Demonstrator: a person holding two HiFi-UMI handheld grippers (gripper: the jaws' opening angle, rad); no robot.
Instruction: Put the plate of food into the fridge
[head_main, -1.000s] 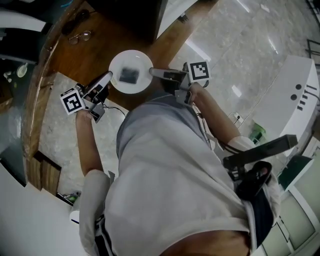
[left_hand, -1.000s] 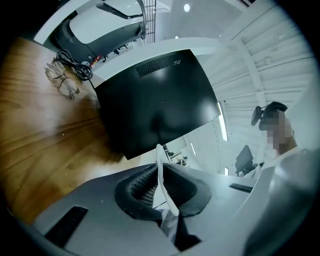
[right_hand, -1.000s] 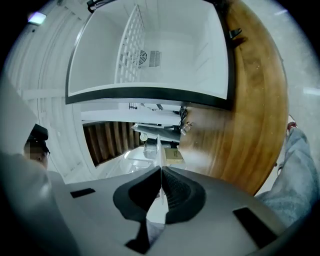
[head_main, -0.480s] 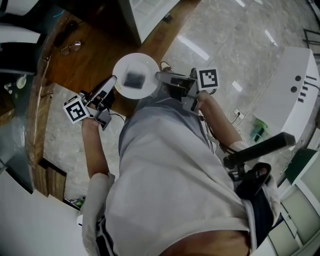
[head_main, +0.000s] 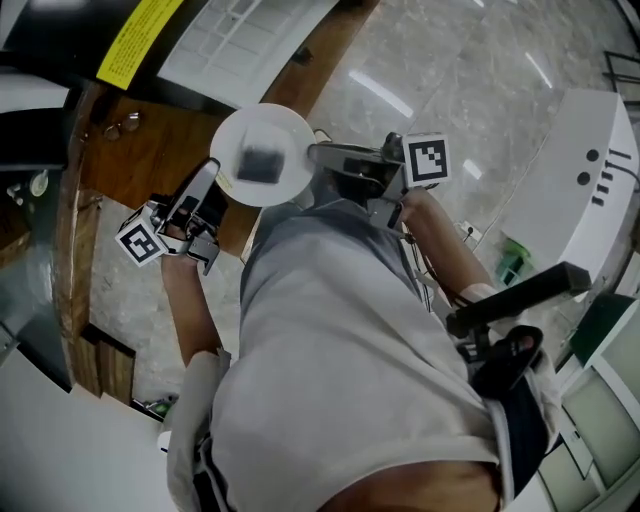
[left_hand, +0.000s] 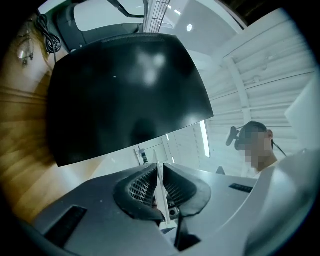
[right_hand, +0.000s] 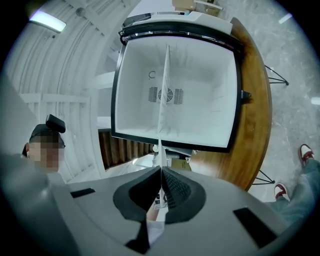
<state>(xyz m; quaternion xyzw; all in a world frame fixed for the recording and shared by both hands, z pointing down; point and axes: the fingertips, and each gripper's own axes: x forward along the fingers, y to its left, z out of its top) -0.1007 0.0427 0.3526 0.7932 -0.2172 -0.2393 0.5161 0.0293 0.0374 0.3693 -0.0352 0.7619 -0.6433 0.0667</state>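
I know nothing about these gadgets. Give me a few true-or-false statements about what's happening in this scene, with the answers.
1. The white plate carries a dark piece of food. True.
2. Only the right gripper holds the plate. False: the left gripper grips the opposite rim too.
3. The right gripper's jaws stand wide open. False: they are shut on the plate's rim.
4. An open white compartment lies ahead of the right gripper. True.

Curved wooden tabletop (head_main: 140, 165) beside a glossy marble floor (head_main: 470, 90)
A pair of glasses (head_main: 121, 126) lay on the brown wood of the tabletop; light strips were reflected in the pale floor tiles.
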